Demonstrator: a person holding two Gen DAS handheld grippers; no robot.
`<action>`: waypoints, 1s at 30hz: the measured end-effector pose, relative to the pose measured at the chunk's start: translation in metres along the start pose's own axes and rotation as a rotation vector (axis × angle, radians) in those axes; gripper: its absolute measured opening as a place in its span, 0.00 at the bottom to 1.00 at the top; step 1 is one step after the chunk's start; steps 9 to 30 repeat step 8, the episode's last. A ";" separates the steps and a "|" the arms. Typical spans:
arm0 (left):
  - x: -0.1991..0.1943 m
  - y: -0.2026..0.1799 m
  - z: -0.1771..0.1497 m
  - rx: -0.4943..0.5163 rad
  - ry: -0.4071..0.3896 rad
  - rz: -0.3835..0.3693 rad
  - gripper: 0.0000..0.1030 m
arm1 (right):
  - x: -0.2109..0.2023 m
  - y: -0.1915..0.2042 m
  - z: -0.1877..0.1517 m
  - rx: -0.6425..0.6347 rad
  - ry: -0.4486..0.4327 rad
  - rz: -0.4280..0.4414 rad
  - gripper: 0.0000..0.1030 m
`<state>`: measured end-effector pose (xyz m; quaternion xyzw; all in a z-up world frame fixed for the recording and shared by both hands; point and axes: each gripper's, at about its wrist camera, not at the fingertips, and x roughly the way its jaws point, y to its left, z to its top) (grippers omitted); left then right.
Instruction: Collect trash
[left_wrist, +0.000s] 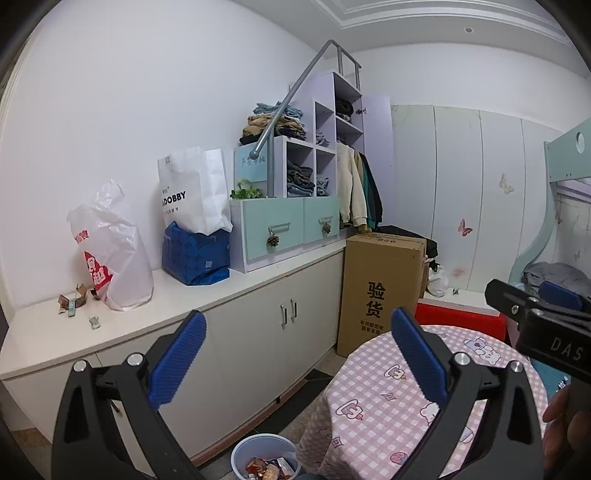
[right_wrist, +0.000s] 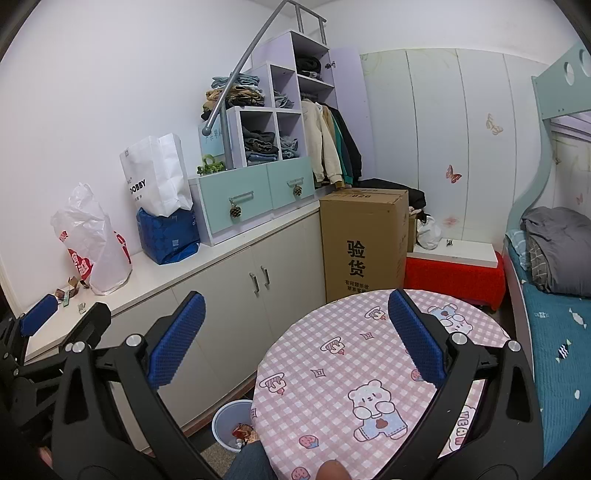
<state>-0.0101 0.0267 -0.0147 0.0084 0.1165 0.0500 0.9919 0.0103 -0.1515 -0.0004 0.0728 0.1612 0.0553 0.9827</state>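
Left gripper: jaws spread wide, nothing held.
Right gripper: jaws spread wide, nothing held.
Trash scraps: several small crumpled wrappers, left edge of frame, on white surface, beside plastic bag.
Bin: bottom centre, on floor, wrappers inside.
Nearer arm: left, judged; scraps lie well up-left of both jaws.
Long axis: too small to tell.
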 end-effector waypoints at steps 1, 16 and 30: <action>0.001 -0.001 0.000 0.003 0.002 0.001 0.95 | 0.000 0.000 0.000 0.000 0.001 0.000 0.94; 0.003 -0.005 0.001 0.002 0.011 0.011 0.95 | 0.001 -0.002 0.001 0.001 0.002 0.002 0.94; 0.003 -0.005 0.001 0.002 0.011 0.011 0.95 | 0.001 -0.002 0.001 0.001 0.002 0.002 0.94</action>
